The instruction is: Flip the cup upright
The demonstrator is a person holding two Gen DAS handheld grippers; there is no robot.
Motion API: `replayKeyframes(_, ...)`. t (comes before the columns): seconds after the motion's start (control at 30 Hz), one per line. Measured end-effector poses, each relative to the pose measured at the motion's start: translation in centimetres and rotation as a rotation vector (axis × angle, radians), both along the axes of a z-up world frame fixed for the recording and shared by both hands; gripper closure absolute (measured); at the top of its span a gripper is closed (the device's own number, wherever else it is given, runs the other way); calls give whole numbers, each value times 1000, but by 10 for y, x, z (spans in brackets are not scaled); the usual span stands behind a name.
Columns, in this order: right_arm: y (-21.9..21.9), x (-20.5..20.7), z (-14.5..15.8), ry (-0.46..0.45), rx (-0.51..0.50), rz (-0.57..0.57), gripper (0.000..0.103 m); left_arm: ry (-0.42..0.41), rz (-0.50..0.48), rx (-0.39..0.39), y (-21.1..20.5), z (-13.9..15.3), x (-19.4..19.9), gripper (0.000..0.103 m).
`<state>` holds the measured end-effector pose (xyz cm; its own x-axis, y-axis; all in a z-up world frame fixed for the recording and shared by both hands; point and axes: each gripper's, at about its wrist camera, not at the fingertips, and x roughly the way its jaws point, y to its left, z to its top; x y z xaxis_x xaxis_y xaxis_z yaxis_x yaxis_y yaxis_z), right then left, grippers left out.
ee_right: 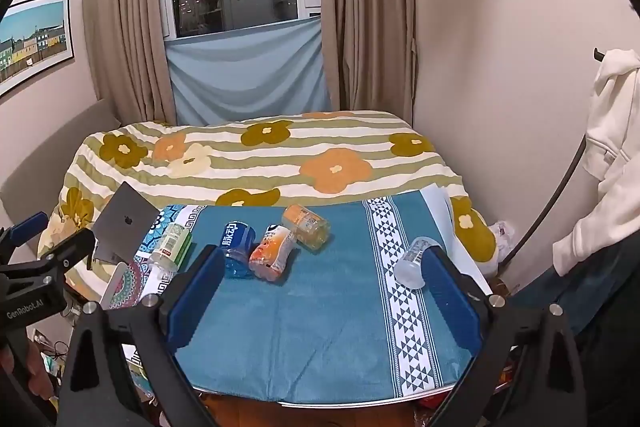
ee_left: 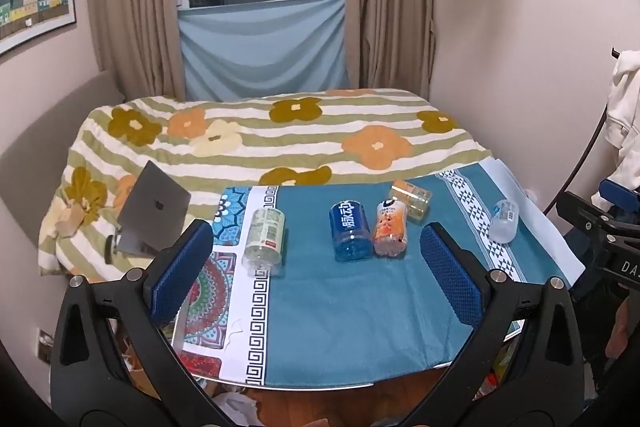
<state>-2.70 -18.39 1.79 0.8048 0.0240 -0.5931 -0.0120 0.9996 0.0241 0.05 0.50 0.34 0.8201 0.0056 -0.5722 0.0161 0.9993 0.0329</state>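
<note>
A clear plastic cup [ee_left: 505,220] with a barcode sticker lies on its side on the white patterned band at the right of the blue cloth; it also shows in the right wrist view [ee_right: 414,262], just ahead of my right finger. My left gripper [ee_left: 316,255] is open and empty above the near middle of the cloth. My right gripper [ee_right: 324,283] is open and empty, its right finger [ee_right: 452,291] partly covering the cup.
Four bottles lie on the cloth: green-labelled [ee_left: 265,241], blue [ee_left: 350,231], orange [ee_left: 391,227], yellow [ee_left: 411,201]. A laptop [ee_left: 154,213] stands at the table's left edge. A flowered bed [ee_left: 280,139] is behind. A white garment [ee_right: 612,155] hangs at right.
</note>
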Motion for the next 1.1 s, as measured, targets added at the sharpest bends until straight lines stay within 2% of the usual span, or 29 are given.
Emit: replayKeyframes(1.1, -5, 8, 1, -13, 18, -5, 5, -23, -21, 5, 2, 3, 9, 0)
